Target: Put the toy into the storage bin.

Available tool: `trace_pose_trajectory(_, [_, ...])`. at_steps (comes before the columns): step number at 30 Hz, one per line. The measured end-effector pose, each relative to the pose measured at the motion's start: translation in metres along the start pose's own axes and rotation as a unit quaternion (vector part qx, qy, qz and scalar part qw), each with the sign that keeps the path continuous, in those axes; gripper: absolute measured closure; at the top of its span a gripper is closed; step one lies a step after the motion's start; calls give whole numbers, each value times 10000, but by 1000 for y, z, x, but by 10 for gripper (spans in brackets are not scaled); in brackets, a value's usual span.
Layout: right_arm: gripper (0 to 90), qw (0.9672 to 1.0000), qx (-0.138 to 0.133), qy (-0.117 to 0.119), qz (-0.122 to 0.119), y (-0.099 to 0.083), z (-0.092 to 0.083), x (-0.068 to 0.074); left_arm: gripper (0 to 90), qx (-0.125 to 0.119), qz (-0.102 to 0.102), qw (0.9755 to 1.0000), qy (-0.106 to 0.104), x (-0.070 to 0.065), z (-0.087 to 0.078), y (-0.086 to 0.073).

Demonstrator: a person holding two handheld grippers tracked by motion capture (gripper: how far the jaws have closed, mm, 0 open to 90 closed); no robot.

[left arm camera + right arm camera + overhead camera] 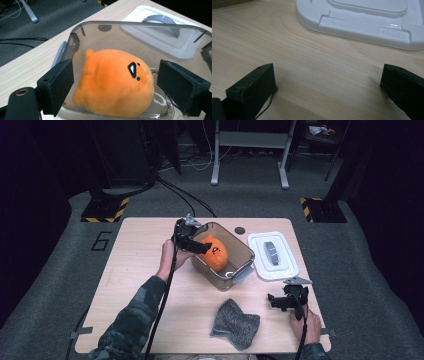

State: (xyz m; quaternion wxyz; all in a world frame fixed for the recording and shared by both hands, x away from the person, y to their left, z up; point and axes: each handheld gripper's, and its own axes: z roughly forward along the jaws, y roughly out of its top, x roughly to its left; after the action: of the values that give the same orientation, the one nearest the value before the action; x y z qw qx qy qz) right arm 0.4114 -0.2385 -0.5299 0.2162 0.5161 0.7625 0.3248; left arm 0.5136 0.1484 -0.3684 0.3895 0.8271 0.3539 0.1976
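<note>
A light wooden table (150, 285) carries the scene, seen from above with a person's sleeved forearms entering at six o'clock. Just past its centre, toward one o'clock, stands a clear plastic box (235, 245) with grey side clips, and inside it lies an orange plush toy (216, 252), resting on the box floor with its small black eye markings showing in the left gripper view (117, 82). At three o'clock of the box, just beside it and lying flat, is the white lid (274, 256) with a grey handle on top; the right gripper view shows its near edge (367, 27). At six o'clock of the box, apart from it, lies a crumpled grey cloth (234, 324).

The left gripper (199, 245) hangs at the box's nine o'clock rim, its jaws spread wide on either side of the toy and pressing on nothing; the toy sits free between them (115, 82). The right gripper (278, 301) rests low over the table at four o'clock, near the lid's front edge, jaws likewise parted over bare wood with nothing between them (327, 82).
</note>
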Motion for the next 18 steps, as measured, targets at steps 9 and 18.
trace_pose_trajectory(9, [0, 10000, 1, -1, 3, 0, 0, 0, 134, -203, -71, 9997, 98, 6, -26, -28])
trace_pose_trajectory(18, [0, 10000, 4, 0, 2, 0, 0, 0, 104, -376, -317, 9985, 252, 17, -49, -66])
